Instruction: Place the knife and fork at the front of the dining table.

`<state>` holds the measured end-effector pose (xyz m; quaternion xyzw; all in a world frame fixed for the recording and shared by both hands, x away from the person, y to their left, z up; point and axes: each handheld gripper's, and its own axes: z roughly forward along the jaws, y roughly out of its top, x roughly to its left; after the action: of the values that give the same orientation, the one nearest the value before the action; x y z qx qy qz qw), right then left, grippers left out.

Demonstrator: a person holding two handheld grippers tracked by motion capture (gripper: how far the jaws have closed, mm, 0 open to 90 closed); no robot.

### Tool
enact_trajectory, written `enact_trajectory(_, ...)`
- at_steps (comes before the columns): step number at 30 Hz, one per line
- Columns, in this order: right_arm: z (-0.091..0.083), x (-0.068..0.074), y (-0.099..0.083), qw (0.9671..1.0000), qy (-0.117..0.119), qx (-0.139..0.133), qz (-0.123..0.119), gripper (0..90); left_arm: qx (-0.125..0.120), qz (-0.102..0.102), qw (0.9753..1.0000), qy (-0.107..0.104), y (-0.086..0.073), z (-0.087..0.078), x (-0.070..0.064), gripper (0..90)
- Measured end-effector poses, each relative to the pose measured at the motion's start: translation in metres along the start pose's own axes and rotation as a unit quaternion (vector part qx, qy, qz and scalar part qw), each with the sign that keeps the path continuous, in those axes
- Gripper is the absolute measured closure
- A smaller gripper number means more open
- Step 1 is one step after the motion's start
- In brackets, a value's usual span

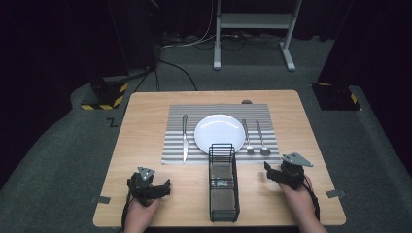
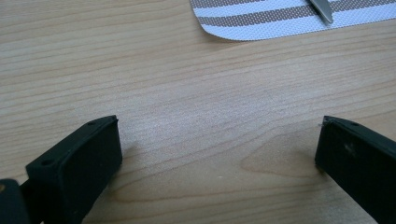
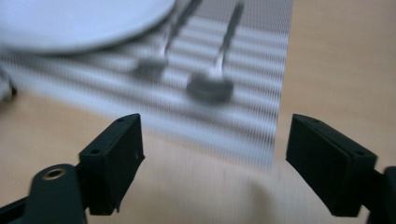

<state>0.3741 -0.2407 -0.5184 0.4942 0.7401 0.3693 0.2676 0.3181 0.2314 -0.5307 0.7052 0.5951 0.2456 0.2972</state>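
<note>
In the high view, a wire basket point(image 1: 223, 182) between both grippers.

table point(image 1: 145, 126) wood | on it: striped mat point(image 1: 175, 145), wire basket point(image 1: 223, 187)

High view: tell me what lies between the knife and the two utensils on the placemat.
The white plate lies between the knife and the two utensils.

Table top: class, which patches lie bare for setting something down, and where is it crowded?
Bare wood lies left of the placemat, right of it, and between the wire basket and each gripper. The placemat, with knife, plate and two spoons, is crowded.
</note>
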Motion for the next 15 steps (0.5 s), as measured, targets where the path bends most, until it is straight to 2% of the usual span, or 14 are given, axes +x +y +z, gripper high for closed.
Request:
enact_trajectory(3,-0.01,0.001,-0.014,0.9985,-0.008,0.054,-0.01,16.0,0.0,0.001,1.0,-0.001,0.0,-0.001,0.0,0.7)
enact_trajectory(5,-0.016,0.0,-0.019,0.9983,-0.009,0.056,-0.007,15.2,0.001,0.002,1.0,-0.003,-0.001,-0.001,0.0,0.8)
enact_trajectory(7,-0.018,-0.003,-0.021,0.998,-0.005,0.061,0.015,14.1,0.0,0.004,1.0,-0.004,-0.001,-0.002,0.0,0.9)
enact_trajectory(8,-0.018,-0.004,-0.021,0.9979,-0.011,0.062,0.019,13.8,0.0,0.004,1.0,-0.004,-0.001,-0.002,0.0,0.9)
enact_trajectory(15,-0.019,-0.002,-0.022,0.9977,-0.015,0.062,0.023,13.8,0.0,0.004,1.0,-0.004,-0.001,-0.002,0.0,1.0)
